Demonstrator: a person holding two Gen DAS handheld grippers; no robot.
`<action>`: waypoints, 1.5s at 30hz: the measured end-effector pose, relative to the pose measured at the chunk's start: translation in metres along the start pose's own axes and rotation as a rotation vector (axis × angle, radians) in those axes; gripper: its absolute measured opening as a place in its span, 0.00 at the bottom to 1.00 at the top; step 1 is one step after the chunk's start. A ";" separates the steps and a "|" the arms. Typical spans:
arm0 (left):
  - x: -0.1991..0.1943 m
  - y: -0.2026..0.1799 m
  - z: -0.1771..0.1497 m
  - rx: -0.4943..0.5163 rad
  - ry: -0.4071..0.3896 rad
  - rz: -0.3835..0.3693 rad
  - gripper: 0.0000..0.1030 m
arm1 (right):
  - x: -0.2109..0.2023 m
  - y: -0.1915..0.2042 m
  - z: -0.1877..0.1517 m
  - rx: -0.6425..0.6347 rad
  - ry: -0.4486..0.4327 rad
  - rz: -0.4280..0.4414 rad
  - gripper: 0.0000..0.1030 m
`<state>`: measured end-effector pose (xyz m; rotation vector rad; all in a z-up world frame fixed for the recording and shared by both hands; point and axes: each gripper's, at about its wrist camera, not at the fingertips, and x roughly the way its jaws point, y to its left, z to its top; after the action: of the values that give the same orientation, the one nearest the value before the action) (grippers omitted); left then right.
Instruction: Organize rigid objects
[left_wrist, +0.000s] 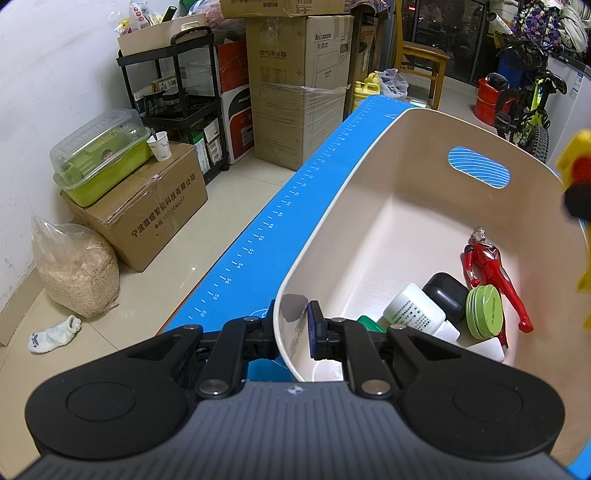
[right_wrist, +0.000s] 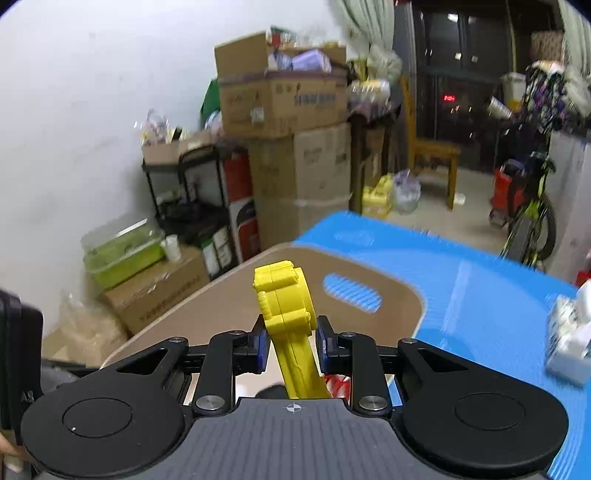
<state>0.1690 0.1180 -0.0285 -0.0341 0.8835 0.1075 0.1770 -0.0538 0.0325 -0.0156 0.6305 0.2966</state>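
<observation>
Item: our right hand-held gripper (right_wrist: 291, 349) grips the yellow toy (right_wrist: 286, 295) above the bin (left_wrist: 369, 177) for dropping in, while our left hand-held gripper (left_wrist: 291, 332) pinches its 6 o'clock rim, steadying it.

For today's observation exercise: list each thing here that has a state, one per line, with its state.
Left gripper: shut on the bin's near wall.
Right gripper: shut on the yellow toy.
Yellow toy: held above the bin.
Bin: upright, partly filled.
Red figure: lying inside.
Green tin: on edge, lid on.
White bottle: lying down.
</observation>
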 end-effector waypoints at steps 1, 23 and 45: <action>0.000 0.000 0.000 0.000 0.000 0.000 0.16 | 0.003 0.002 -0.004 0.001 0.017 0.001 0.33; -0.021 -0.013 0.000 0.064 -0.098 0.009 0.64 | -0.030 -0.017 -0.025 0.102 0.049 -0.058 0.78; -0.141 -0.092 -0.014 0.208 -0.205 -0.151 0.89 | -0.188 -0.068 -0.051 0.234 -0.068 -0.256 0.98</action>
<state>0.0794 0.0145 0.0699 0.1022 0.6806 -0.1206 0.0223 -0.1745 0.0951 0.1374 0.5851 -0.0256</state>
